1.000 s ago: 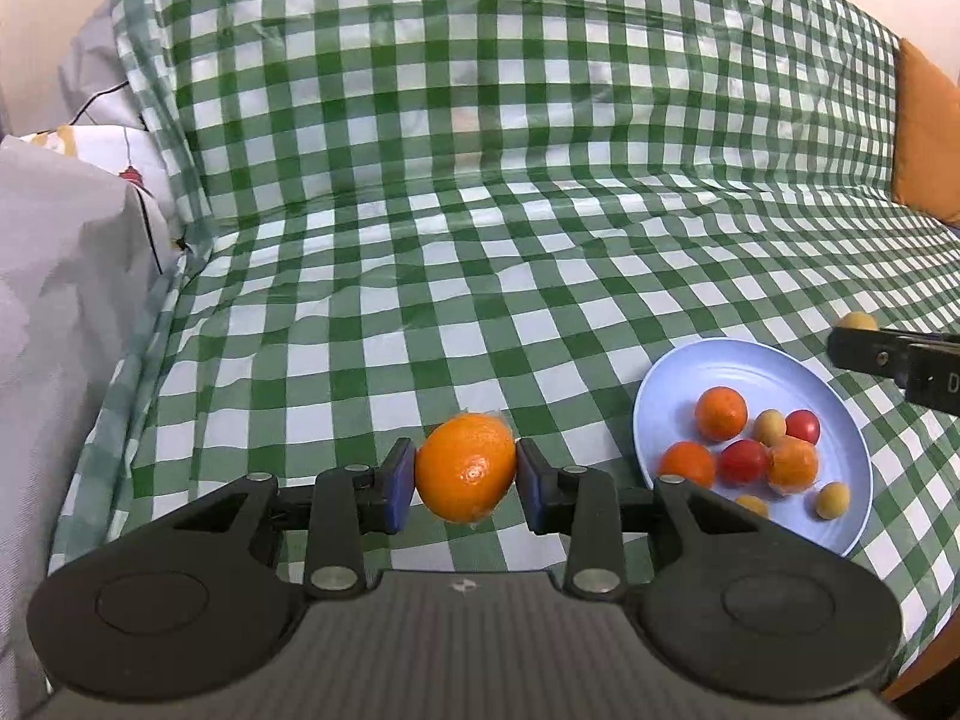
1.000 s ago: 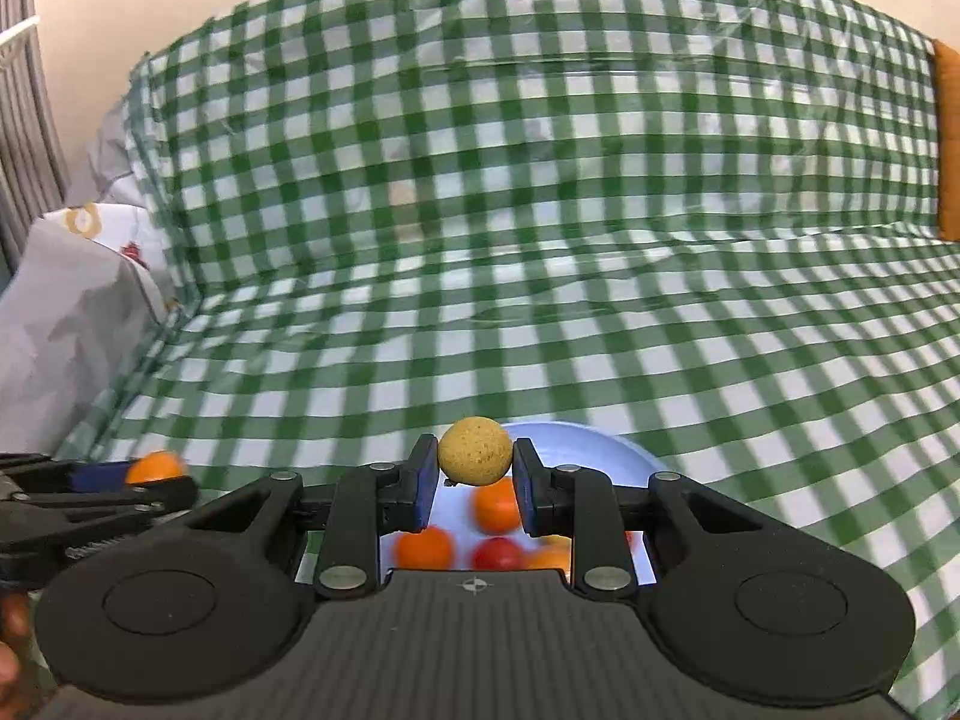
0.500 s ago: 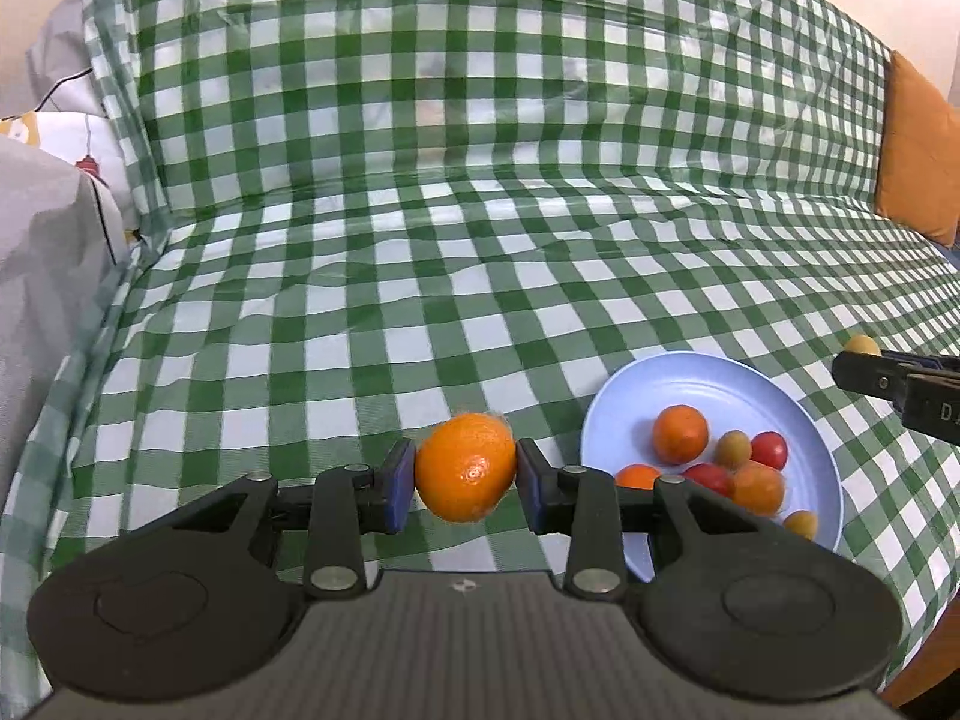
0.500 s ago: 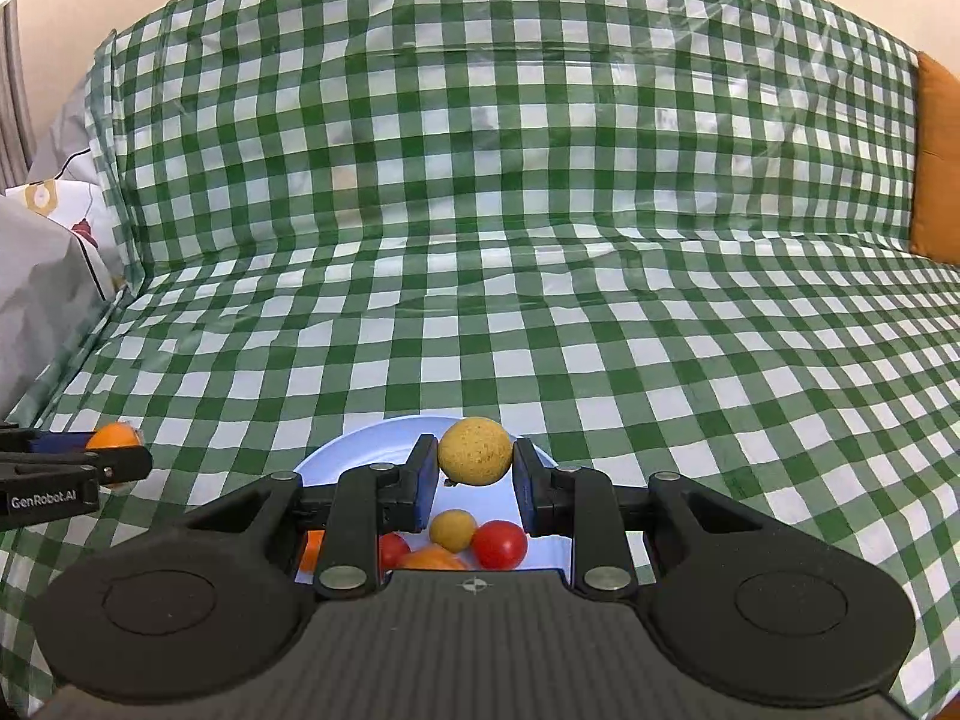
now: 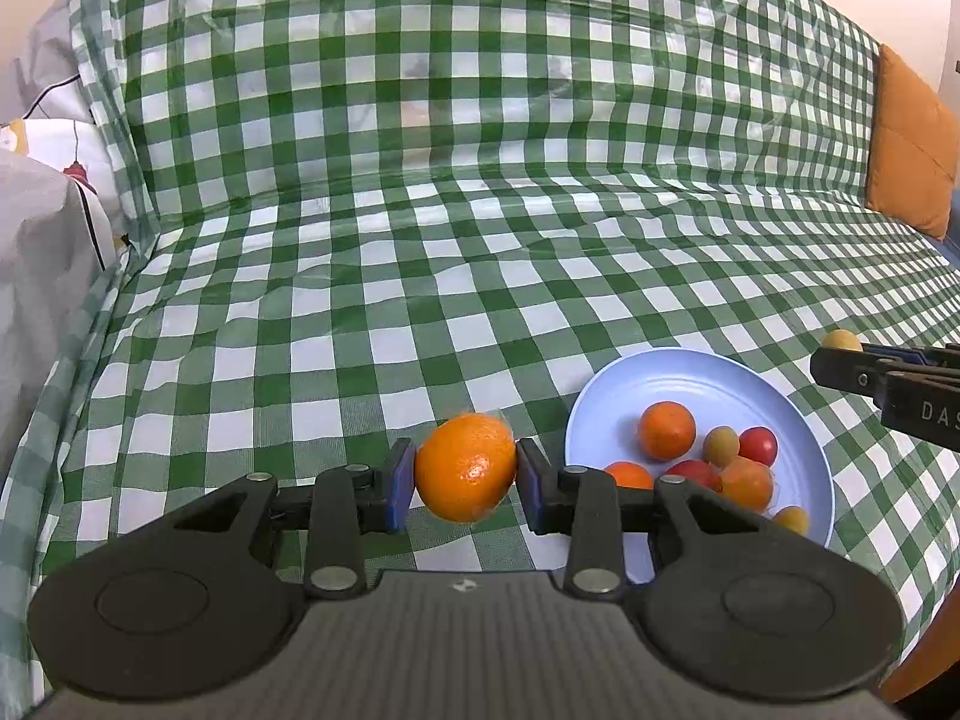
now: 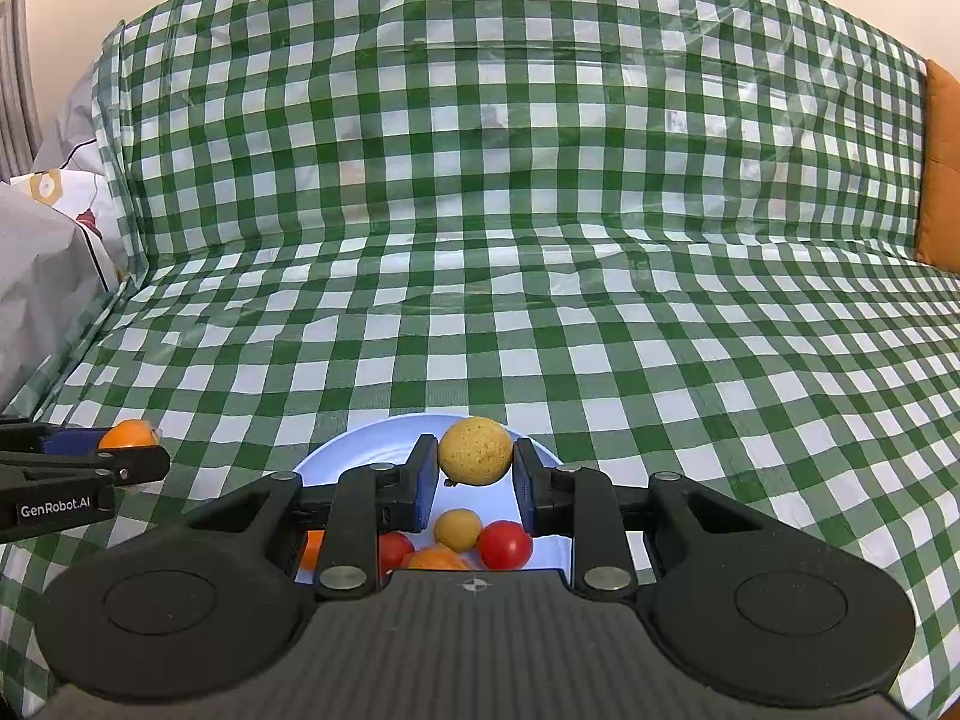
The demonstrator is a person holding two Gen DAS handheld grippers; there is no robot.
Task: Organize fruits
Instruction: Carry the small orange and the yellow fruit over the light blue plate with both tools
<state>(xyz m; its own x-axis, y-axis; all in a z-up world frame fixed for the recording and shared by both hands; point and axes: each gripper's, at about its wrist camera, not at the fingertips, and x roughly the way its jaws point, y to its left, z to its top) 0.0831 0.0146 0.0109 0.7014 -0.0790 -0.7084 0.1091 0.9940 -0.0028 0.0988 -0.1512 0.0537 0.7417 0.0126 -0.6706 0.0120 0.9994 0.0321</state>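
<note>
My left gripper [image 5: 465, 471] is shut on an orange [image 5: 465, 468] and holds it just left of a light blue plate [image 5: 708, 375]. The plate holds several small fruits: oranges, red tomatoes and yellowish round ones. My right gripper [image 6: 474, 468] is shut on a small yellow round fruit [image 6: 475, 451] and holds it above the plate's far rim [image 6: 384, 429]. The right gripper also shows at the right edge of the left wrist view [image 5: 840, 354], and the left gripper at the left edge of the right wrist view [image 6: 129, 450].
A green and white checked cloth [image 5: 480, 240] covers the seat and backrest. An orange cushion [image 5: 912, 144] stands at the far right. Grey and white bedding [image 5: 42, 228] lies at the left.
The left gripper with the orange shifted a little left relative to the plate. The right gripper with the yellow fruit stays over the plate, with the plate slightly more central below it.
</note>
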